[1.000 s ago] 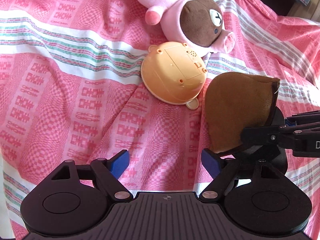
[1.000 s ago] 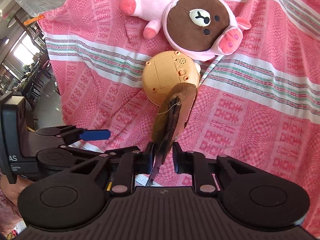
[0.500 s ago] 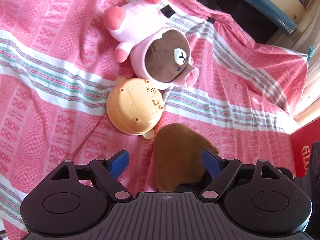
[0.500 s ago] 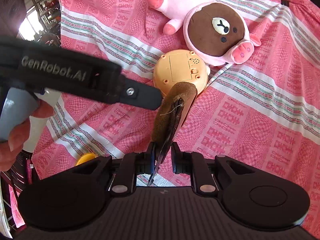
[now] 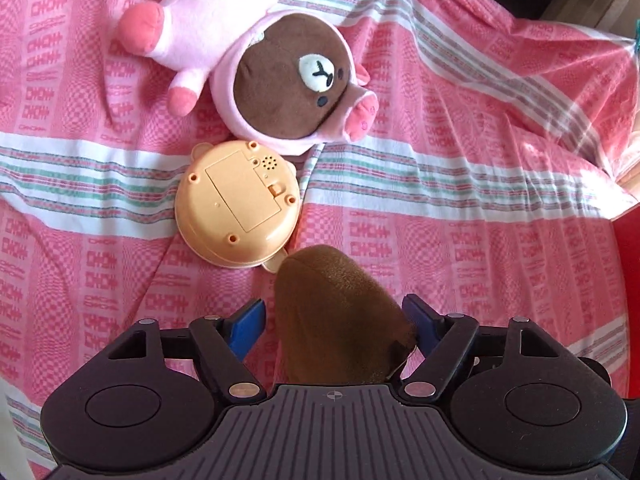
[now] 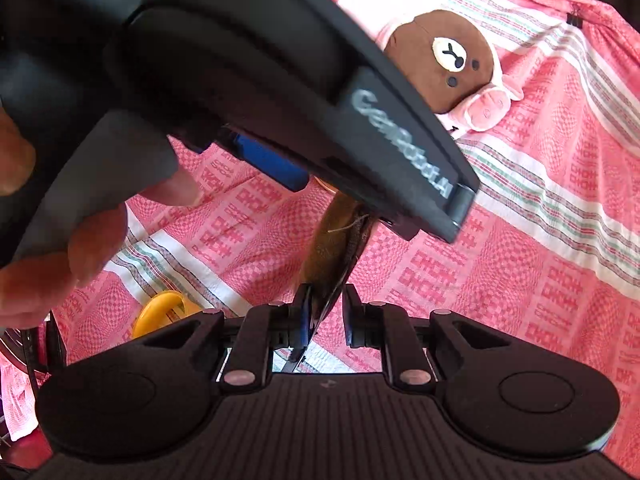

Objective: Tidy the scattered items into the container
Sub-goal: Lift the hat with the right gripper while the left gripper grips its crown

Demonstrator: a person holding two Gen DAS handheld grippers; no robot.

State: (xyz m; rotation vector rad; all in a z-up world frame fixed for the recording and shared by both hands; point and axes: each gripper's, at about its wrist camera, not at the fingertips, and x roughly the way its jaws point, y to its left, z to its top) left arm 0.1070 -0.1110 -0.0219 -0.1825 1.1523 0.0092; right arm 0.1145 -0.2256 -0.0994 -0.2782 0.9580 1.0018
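The right gripper [image 6: 325, 312] pinches the flat brown plush pouch [image 5: 340, 320] above the pink patterned cloth [image 5: 460, 208]. The left gripper [image 5: 338, 316] has been closing around it, pads not yet pressing (a handover, I'd judge). Next: squeeze, then right lets go.

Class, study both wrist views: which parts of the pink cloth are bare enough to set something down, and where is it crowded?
Bare cloth lies right of the plush bear and the brown pouch, and left of the orange toy. It is crowded in the middle, where bear and toy touch and the pouch overlaps the toy's edge in view.
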